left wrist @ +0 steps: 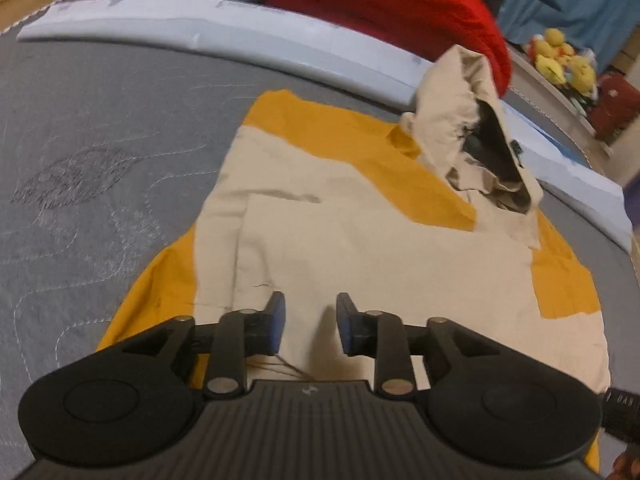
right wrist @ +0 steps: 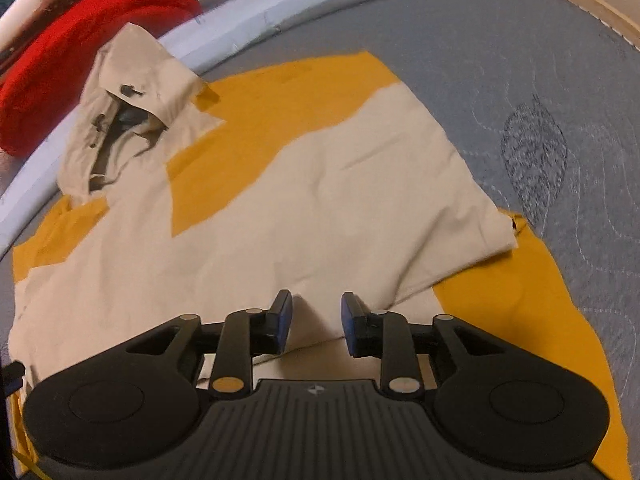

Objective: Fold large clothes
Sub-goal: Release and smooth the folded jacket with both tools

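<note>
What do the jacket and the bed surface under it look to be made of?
Jacket: thin woven cloth, probably cotton or a nylon blend, matte beige and mustard panels; it creases sharply and lies flat, and the hood holds its shape. Mattress: grey quilted fabric, matte, with stitched curves and a leaf motif. Both grippers, left and right, are open above the jacket.

left gripper (left wrist: 310, 322): black ribbed body, blue pads, silver pivot pins | right gripper (right wrist: 316, 320): same build
</note>
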A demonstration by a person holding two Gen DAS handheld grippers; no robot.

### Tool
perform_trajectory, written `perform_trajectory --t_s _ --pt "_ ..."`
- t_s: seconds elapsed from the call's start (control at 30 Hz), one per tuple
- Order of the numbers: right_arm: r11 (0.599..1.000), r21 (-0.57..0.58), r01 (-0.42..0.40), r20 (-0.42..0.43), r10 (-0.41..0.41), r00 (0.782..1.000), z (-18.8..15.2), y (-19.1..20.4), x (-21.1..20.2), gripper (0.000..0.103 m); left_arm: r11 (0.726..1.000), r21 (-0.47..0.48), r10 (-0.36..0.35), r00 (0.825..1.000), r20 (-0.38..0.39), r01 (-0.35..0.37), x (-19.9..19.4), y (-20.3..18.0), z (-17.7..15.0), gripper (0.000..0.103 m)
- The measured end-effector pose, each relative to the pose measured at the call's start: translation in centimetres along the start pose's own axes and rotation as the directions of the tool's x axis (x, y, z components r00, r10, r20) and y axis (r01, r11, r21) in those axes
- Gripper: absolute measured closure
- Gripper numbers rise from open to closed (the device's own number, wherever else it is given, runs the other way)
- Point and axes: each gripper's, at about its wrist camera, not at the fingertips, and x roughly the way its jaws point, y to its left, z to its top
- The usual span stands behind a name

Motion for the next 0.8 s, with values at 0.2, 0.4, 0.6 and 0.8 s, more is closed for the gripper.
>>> perform_trajectory --t_s 0.2,0.4,0.6,0.8 --pt "1.000 -0.006 0.027 -0.008 -0.027 1.000 0.4 0.2 0.0 0.071 1.000 -0.003 0.016 0.996 -0.083 -0.016 1.2 0.0 -0.6 0.071" --pt "0.991 -0.129 0.037 0.125 -0.021 0.992 0.6 1.7 -3.1 0.070 0.991 0.130 -0.019 0.997 0.070 0.009 -1.6 -3.1 -0.5 0.065" --pt "0.978 -0.200 0.056 0.197 -0.016 0.980 0.2 1.7 -5.4 0.067 0.980 0.193 -0.079 0.986 0.148 0.050 -2.6 -5.6 -1.5 0.064" --pt "0.977 -0.207 0.059 0.200 -0.016 0.980 -0.3 0.7 -6.2 0.067 0.957 0.283 -0.123 0.972 0.198 0.064 -3.2 -8.0 -2.9 0.064"
